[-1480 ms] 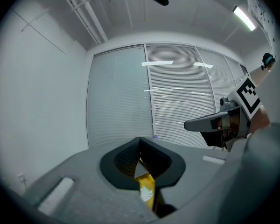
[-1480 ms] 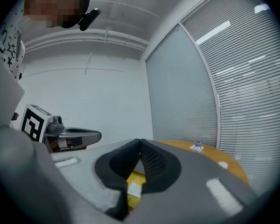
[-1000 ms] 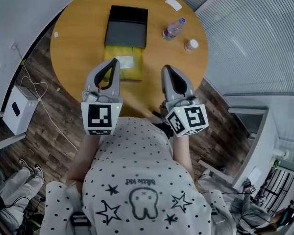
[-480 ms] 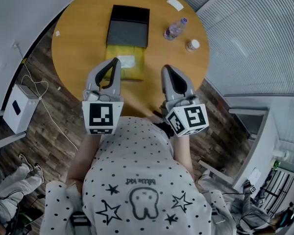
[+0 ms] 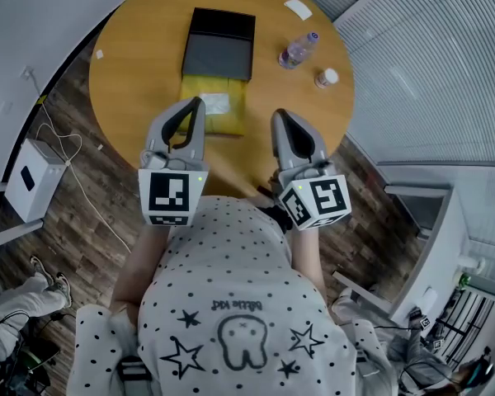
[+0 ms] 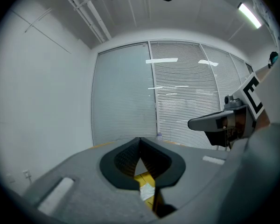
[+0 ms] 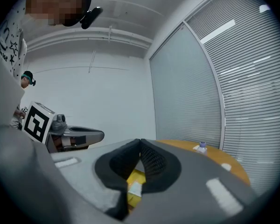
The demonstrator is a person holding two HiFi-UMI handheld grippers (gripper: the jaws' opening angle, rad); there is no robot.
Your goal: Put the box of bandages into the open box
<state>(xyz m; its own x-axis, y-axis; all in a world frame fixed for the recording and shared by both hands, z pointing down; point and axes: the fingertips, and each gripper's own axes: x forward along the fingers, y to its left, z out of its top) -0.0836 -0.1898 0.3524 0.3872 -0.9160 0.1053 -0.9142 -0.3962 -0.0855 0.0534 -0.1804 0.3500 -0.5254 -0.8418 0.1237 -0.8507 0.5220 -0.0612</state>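
Round wooden worktop (image 5: 140, 64) standing on a dark plank floor (image 5: 82, 221), bounded by a plain white wall (image 5: 25, 15) and glazed partitions (image 5: 429, 64) with closed horizontal blinds, lit by ceiling strip lights (image 6: 248, 14); white box unit (image 5: 33, 180) on the floor.

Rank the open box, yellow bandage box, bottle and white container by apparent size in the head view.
open box, largest
yellow bandage box, close behind, partly hidden by the left gripper
bottle
white container, smallest
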